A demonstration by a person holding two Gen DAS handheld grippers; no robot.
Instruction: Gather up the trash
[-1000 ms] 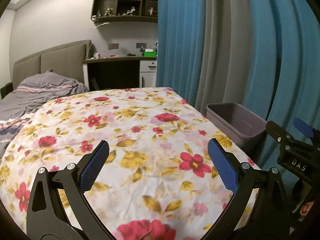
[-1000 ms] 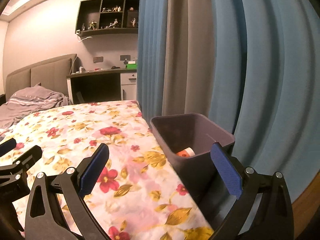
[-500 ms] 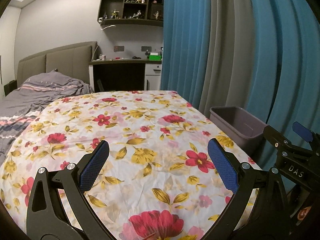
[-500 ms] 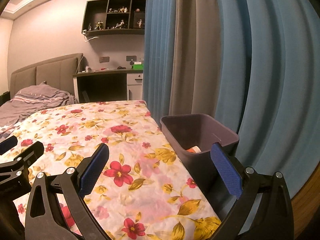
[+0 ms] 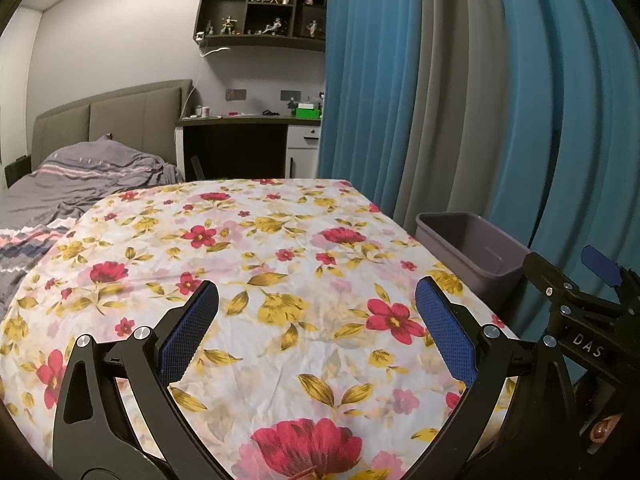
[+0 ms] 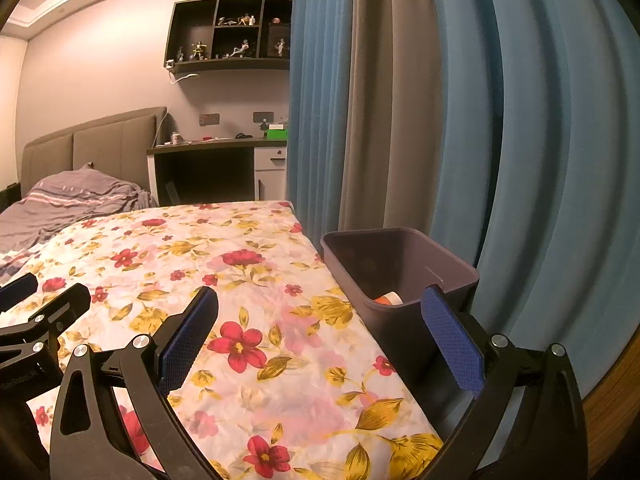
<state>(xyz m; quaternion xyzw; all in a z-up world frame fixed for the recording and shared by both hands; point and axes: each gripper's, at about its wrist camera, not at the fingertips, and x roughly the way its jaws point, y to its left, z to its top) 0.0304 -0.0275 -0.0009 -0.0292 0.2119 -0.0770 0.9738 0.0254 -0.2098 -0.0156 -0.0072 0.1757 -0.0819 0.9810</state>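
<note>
Left gripper (image 5: 316,328): jaws spread wide, nothing between them, over the floral sheet (image 5: 280,264).
Right gripper (image 6: 320,332): jaws likewise apart and empty, just beside the bin.
Bin (image 6: 448,270): grey, at the sheet's right edge, against the blue curtain (image 6: 540,140).
Trash (image 6: 388,299): orange-and-white piece lying inside the bin.
Far: grey bedding (image 5: 80,184), desk (image 5: 240,122).

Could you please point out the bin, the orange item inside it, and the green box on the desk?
Bin (image 6: 404,328), right wrist view, near outer wall.
Orange item (image 6: 385,299), right wrist view, visible top above the bin's rim.
Green box (image 5: 307,112), left wrist view, front face.
</note>
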